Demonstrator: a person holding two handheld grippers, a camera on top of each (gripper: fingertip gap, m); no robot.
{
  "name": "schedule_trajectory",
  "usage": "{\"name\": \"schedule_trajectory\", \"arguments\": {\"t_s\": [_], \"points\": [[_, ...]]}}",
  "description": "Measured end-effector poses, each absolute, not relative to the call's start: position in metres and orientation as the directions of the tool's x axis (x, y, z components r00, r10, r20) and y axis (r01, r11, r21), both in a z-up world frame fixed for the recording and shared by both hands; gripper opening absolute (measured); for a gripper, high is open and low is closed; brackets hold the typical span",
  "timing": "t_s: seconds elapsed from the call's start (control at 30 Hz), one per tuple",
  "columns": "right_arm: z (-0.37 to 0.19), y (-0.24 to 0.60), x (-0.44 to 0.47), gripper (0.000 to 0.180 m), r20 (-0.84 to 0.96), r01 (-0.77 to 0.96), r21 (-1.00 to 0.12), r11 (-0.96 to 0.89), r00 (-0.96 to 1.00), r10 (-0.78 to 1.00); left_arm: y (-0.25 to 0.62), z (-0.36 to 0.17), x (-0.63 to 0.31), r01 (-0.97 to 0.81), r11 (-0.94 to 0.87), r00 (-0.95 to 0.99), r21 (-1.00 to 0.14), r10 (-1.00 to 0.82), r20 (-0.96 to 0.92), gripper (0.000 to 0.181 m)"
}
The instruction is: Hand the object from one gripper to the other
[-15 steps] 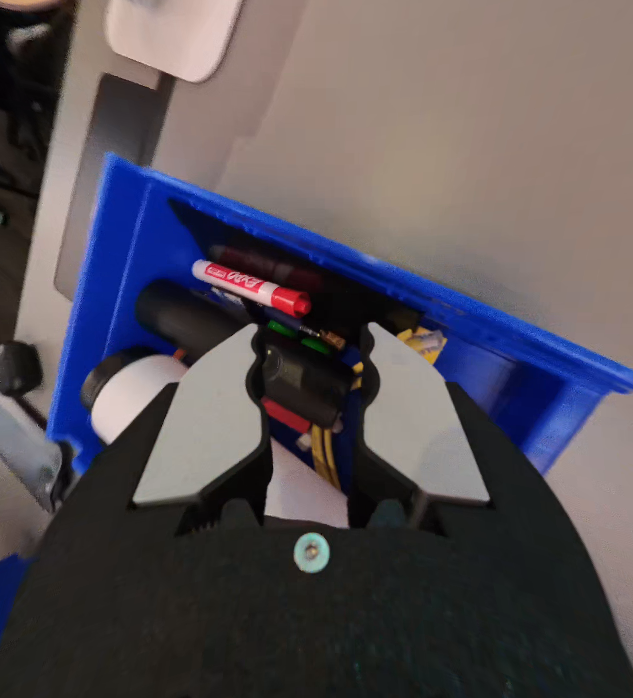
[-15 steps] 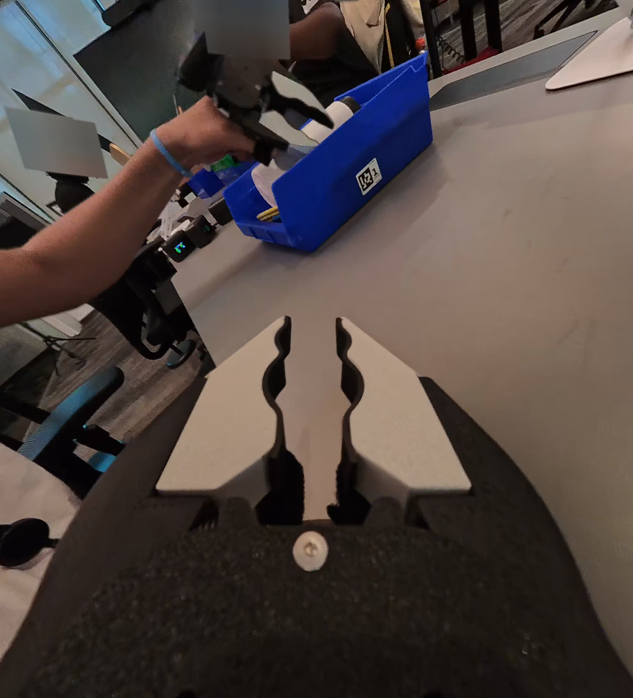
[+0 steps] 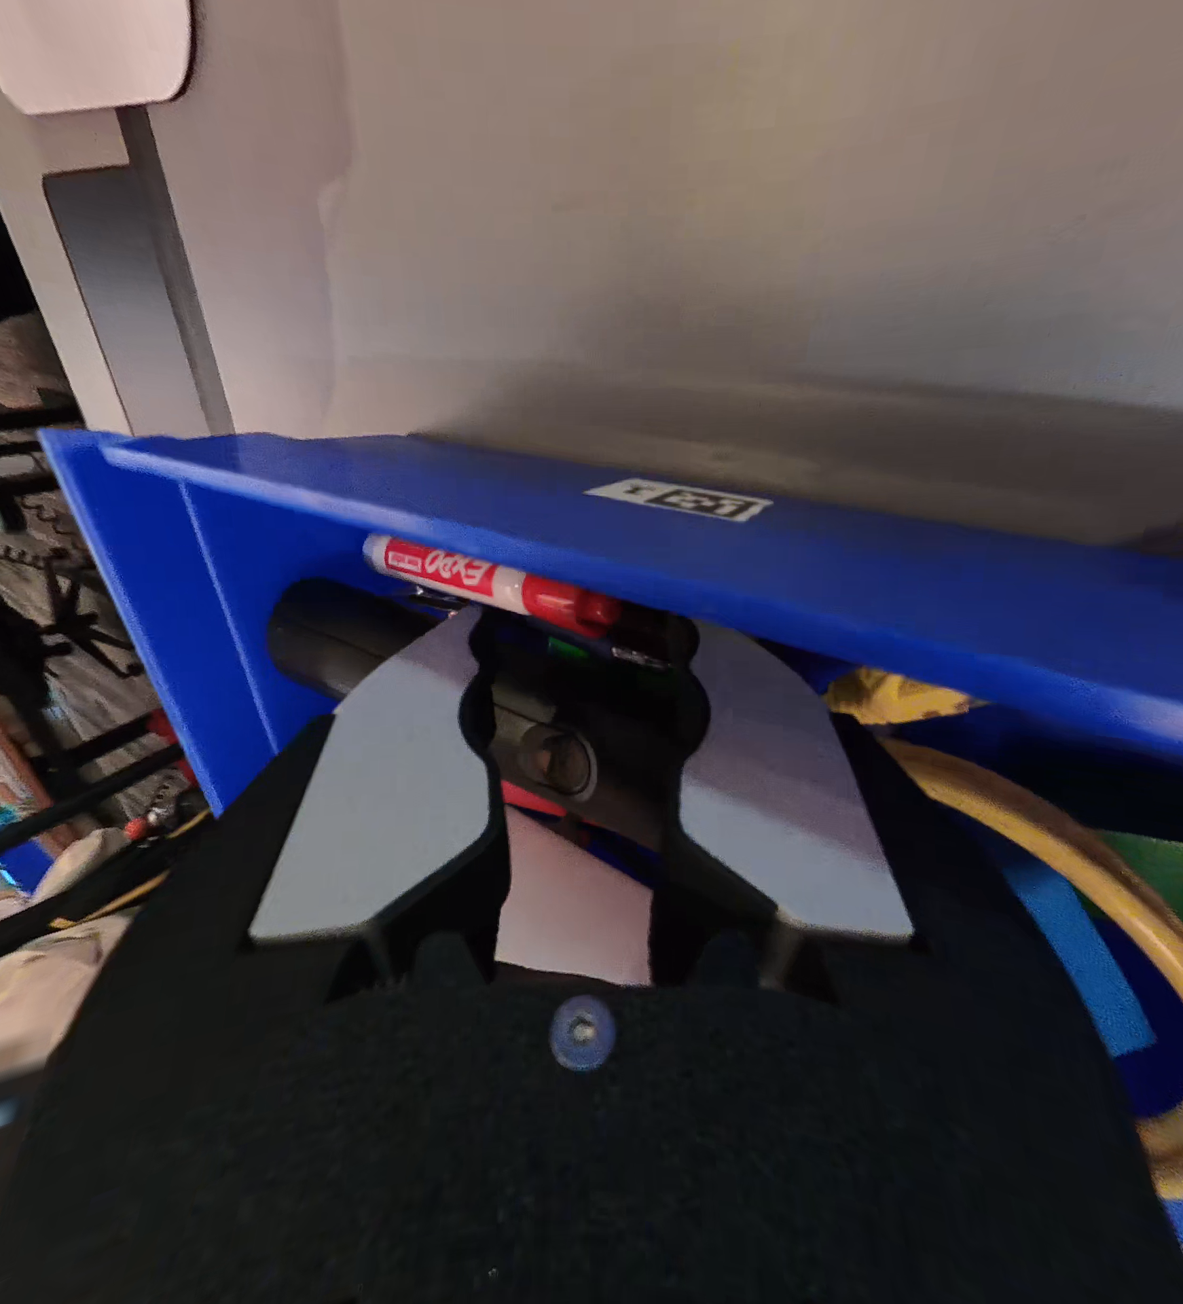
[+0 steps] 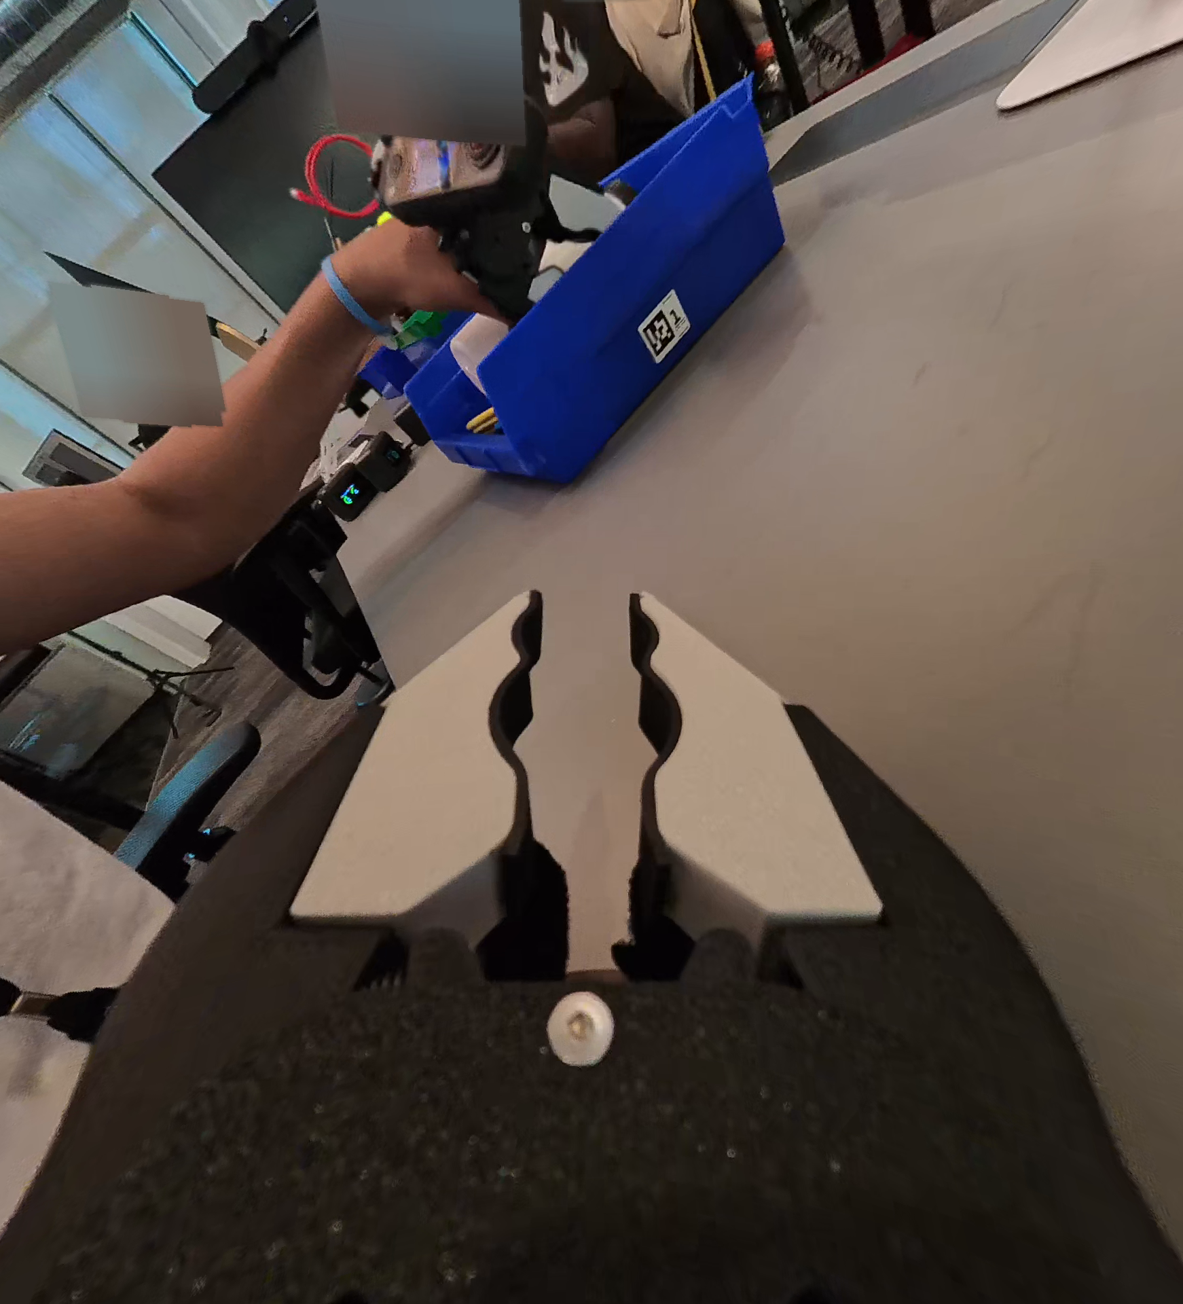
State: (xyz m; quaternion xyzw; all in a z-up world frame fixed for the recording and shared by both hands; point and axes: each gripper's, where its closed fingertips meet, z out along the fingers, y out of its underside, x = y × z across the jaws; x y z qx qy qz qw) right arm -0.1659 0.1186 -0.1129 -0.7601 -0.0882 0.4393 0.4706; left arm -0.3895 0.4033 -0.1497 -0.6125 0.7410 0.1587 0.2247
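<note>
Inside the blue plastic bin [image 3: 645,550], the left gripper [image 3: 585,660] straddled a black cylindrical object [image 3: 560,755], jaws apart; closing squarely mattered. The right gripper [image 4: 585,610] waited, jaws apart, empty.

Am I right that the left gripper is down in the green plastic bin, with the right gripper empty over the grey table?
Not quite: the plastic bin is blue, as both wrist views show. The left gripper is in it; the right gripper is empty over the grey table.

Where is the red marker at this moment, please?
In the left wrist view, the red marker lies inside the blue bin, against its far wall toward the left end, just beyond the fingertips of the left hand-held gripper.
</note>
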Motion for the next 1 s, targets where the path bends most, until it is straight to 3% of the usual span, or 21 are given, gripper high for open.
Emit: {"name": "schedule_trajectory", "arguments": {"t_s": [0.27,0.4,0.67,0.73,1.0], "points": [[-0.121,0.115,-0.181,0.025,-0.565,-0.211,-0.797,-0.565,0.592,0.576,0.402,-0.159,-0.391,-0.964,0.256,-0.257,0.075,-0.817,-0.516,0.04],[-0.121,0.113,-0.181,0.025,-0.579,-0.218,-0.789,-0.575,0.58,0.574,0.406,-0.164,-0.395,-0.98,0.187,-0.195,0.064,-0.865,-0.462,0.049],[-0.117,0.109,-0.178,0.025,-0.591,-0.234,-0.783,-0.576,0.569,0.572,0.412,-0.165,-0.395,-0.991,0.122,-0.137,0.062,-0.879,-0.456,0.046],[-0.117,0.108,-0.178,0.026,-0.596,-0.236,-0.781,-0.579,0.561,0.575,0.416,-0.161,-0.391,-0.992,0.125,-0.118,0.019,-0.867,-0.484,0.031],[-0.115,0.102,-0.18,0.026,-0.591,-0.229,-0.785,-0.575,0.556,0.585,0.416,-0.158,-0.389,-0.989,0.149,-0.133,0.022,-0.797,-0.589,0.024]]}}
